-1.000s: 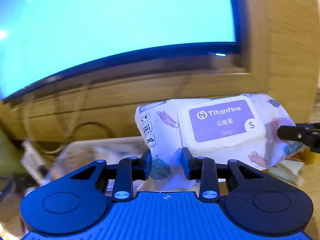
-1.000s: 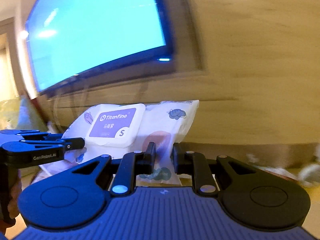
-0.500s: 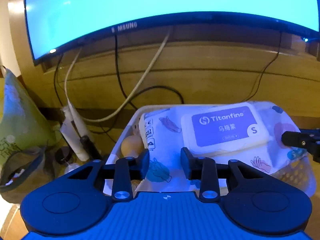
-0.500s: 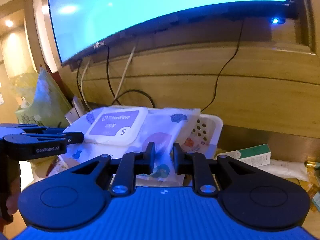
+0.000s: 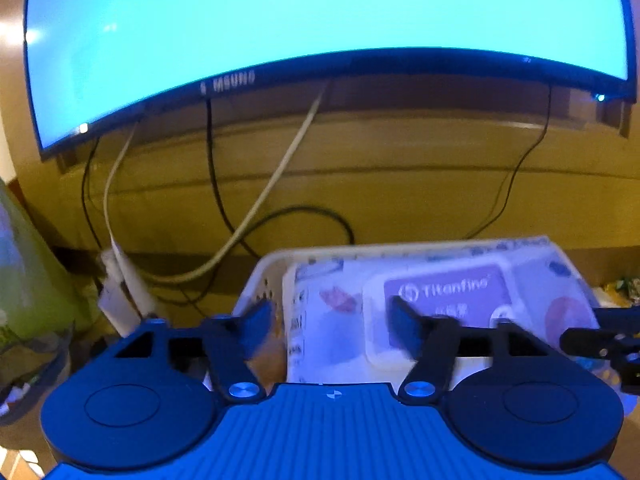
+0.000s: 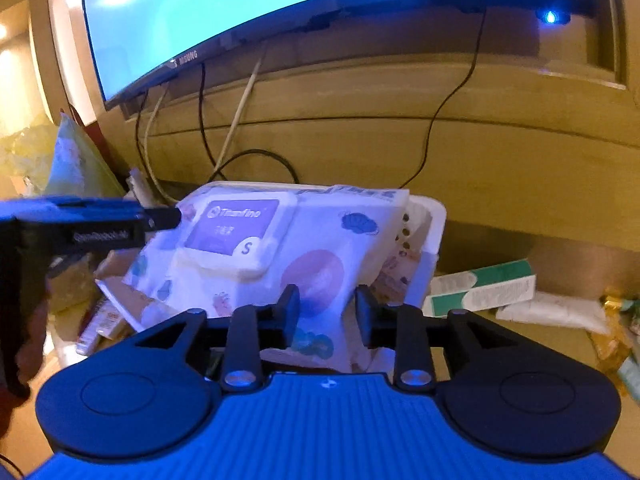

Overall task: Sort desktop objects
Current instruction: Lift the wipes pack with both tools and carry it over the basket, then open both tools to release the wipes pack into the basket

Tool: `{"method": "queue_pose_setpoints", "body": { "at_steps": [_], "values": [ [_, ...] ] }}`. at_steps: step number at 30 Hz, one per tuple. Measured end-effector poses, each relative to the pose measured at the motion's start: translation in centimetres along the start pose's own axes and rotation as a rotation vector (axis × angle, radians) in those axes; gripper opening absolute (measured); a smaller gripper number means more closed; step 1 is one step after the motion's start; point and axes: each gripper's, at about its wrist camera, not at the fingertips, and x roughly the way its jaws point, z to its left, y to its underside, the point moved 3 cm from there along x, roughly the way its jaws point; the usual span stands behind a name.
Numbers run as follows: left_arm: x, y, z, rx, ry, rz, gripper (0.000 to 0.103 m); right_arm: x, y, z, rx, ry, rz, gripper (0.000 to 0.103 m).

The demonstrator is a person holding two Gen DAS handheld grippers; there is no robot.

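Monitor (image 5: 320,12) glowing overhead. White basket (image 6: 434,216) now receiving wipes pack (image 6: 304,240), lying tilted across its rim. I'm releasing: left gripper (image 5: 332,324) fingers spreading wide, pack edge between but free; right gripper (image 6: 327,312) fingers parting, narrower, no longer pinching. Reading pack as delivered; next item: green box (image 6: 480,286) on surface.

1. A soft white wipes pack (image 6: 304,256), printed with coloured cartoon shapes, lies tilted across the top of a white perforated basket (image 6: 434,220).
2. Its hard white flip lid (image 6: 236,232) carries a purple "Titanfine" label marked "S", facing up.
3. The pack's near edge overhangs the basket's rim.
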Motion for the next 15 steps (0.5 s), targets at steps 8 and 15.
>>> {"method": "queue_pose_setpoints", "body": {
  "at_steps": [8,15],
  "values": [
    [-1.3,-0.3,-1.6,0.022,-0.033,-0.017,0.098,-1.5,-0.9,-0.2,-0.021,0.051,-0.082,0.063],
    [-2.7,-0.2,-3.7,0.011,-0.042,-0.002,0.103,-3.9,-0.3,-1.3,-0.042,0.078,-0.112,0.075]
  ]
}}
